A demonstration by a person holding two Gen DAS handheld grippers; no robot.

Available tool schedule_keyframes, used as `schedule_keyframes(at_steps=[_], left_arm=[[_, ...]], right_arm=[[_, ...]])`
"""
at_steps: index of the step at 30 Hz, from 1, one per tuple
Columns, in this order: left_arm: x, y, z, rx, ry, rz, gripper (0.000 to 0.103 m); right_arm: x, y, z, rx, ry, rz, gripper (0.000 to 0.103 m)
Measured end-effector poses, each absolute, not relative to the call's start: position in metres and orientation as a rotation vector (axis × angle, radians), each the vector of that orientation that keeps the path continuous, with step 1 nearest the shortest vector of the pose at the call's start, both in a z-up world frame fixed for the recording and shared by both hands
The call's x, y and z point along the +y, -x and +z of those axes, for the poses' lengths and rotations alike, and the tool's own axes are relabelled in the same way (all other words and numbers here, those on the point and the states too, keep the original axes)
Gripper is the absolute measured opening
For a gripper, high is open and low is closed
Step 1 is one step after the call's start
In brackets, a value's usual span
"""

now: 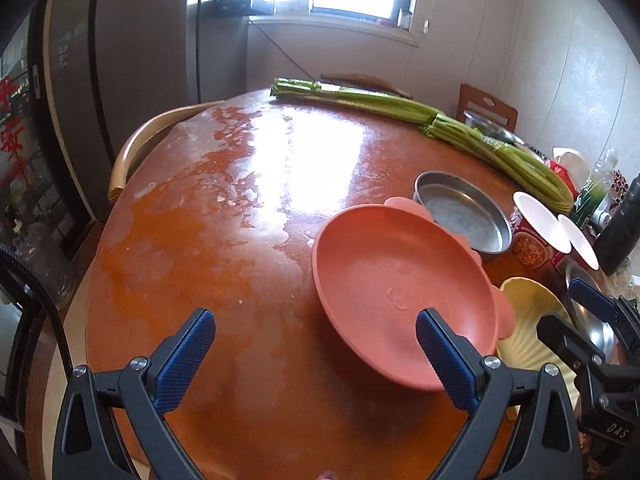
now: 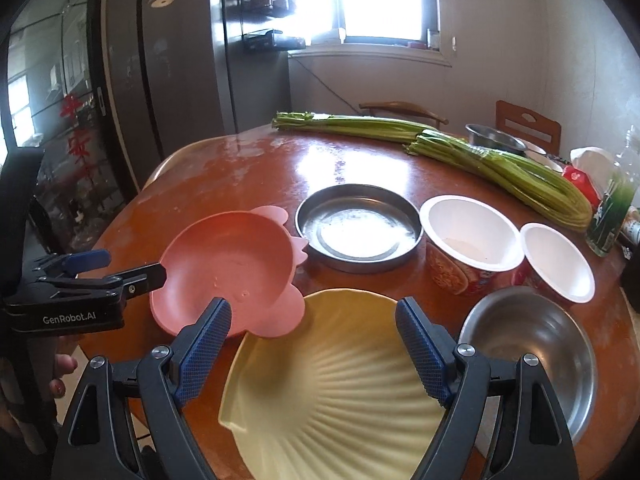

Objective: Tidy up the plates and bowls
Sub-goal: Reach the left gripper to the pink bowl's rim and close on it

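The worktop is glossy reddish-brown wood with dull, whitish worn patches. The pink plate looks like matt plastic, smooth. The yellow plate is matt too, with ribs fanning across it. The flat pan and the round bowl are shiny metal, brushed inside. Two paper cups have smooth white insides. The jaws carry blue pads with a fine rough grid, on black matt plastic.

one pink plate, one yellow shell plate, one flat steel pan, two steel bowls, two instant-noodle cups, two bundles of green stalks, two grippers.
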State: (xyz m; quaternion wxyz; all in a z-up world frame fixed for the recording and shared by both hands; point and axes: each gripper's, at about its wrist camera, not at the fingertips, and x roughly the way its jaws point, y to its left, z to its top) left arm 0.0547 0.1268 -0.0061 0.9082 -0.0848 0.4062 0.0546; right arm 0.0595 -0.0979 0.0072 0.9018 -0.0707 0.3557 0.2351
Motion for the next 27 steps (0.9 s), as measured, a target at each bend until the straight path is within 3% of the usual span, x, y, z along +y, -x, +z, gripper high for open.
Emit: schedule_keyframes(at_steps=[20, 27], left_arm=[[0.136, -0.113, -0.017, 0.912, 0.134, 0.020, 0.091], [0.131, -0.117, -0.018, 0.918, 0.134, -0.012, 0.081]], right_arm=[[-0.040, -0.109, -0.020, 0.882, 0.255, 0.532, 0.085], [-0.028, -0.112, -0.023, 0.898, 0.275, 0.553, 0.085]])
